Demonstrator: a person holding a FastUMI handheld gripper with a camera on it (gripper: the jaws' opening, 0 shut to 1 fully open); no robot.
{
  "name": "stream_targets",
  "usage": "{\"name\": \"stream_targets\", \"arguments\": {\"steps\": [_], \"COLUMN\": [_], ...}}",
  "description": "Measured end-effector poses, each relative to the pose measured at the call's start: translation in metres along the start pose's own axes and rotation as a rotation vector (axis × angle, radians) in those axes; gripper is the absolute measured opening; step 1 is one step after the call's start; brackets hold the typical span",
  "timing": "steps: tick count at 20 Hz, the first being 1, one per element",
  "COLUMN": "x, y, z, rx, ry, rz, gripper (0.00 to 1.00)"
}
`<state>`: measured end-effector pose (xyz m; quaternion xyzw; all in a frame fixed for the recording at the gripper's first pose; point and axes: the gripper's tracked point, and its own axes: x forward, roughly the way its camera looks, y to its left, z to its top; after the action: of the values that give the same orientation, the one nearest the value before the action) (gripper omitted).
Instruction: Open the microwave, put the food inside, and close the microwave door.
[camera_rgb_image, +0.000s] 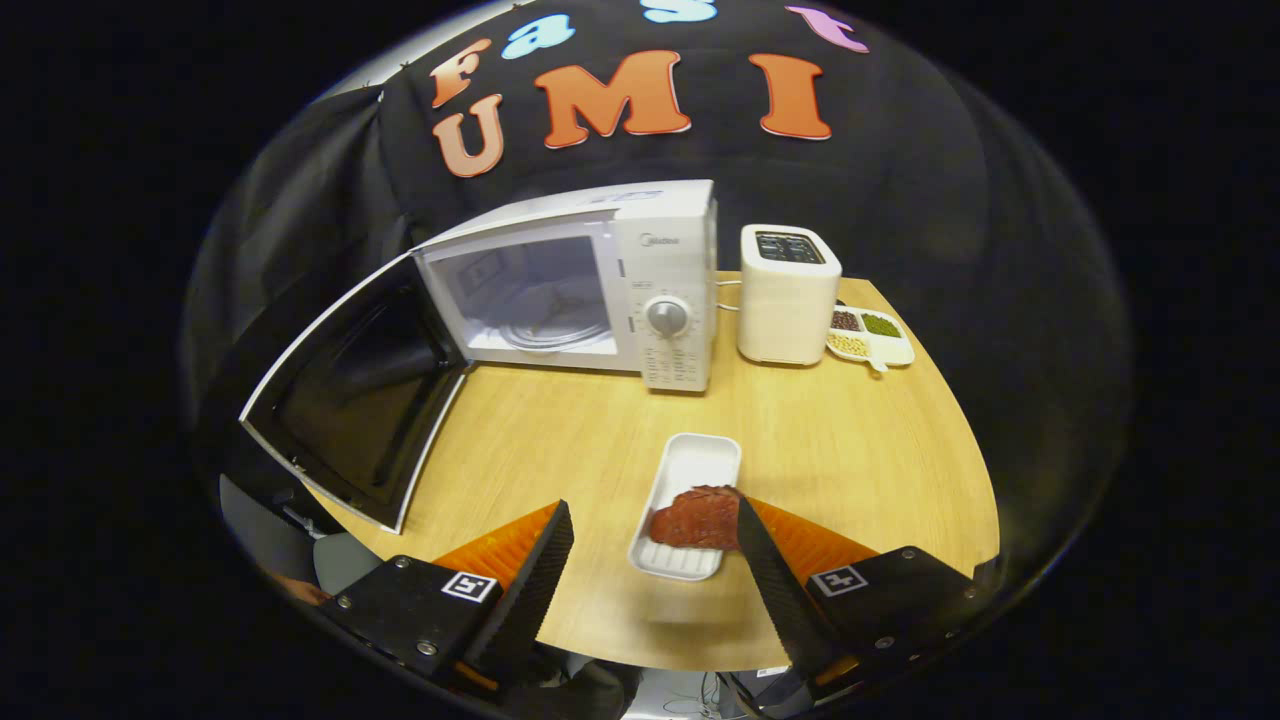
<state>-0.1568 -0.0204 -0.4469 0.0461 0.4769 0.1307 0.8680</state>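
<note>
Wooden table (560, 430) carries the open microwave (600, 290); the tray (688, 505) of meat (698, 517) lies between the spread gripper (655, 535) fingers — nearer the right one (long axis running away from them, toward the oven).

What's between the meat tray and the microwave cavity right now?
Nothing visible. The tray sits between the open gripper's fingers; bare table runs to the microwave, door swung wide. The toaster stands off to the side.
</note>
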Motion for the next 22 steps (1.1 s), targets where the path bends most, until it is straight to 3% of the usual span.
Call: {"name": "stream_targets", "arguments": {"steps": [4, 10, 14, 15, 18, 19, 22], "x": [0.026, 0.061, 0.069, 0.070, 0.065, 0.063, 0.057], "y": [-0.040, -0.043, -0.037, -0.035, -0.023, -0.021, -0.005], "z": [-0.008, -0.037, -0.046, -0.048, -0.057, -0.058, -0.060], "rx": [-0.003, 0.002, -0.001, 0.011, 0.044, 0.037, 0.030], "ry": [0.079, 0.258, 0.347, 0.363, 0.448, 0.458, 0.473], "rz": [0.007, 0.145, 0.221, 0.242, 0.318, 0.331, 0.374], "gripper": [0.97, 0.89, 0.71, 0.61, 0.49, 0.41, 0.32]}}
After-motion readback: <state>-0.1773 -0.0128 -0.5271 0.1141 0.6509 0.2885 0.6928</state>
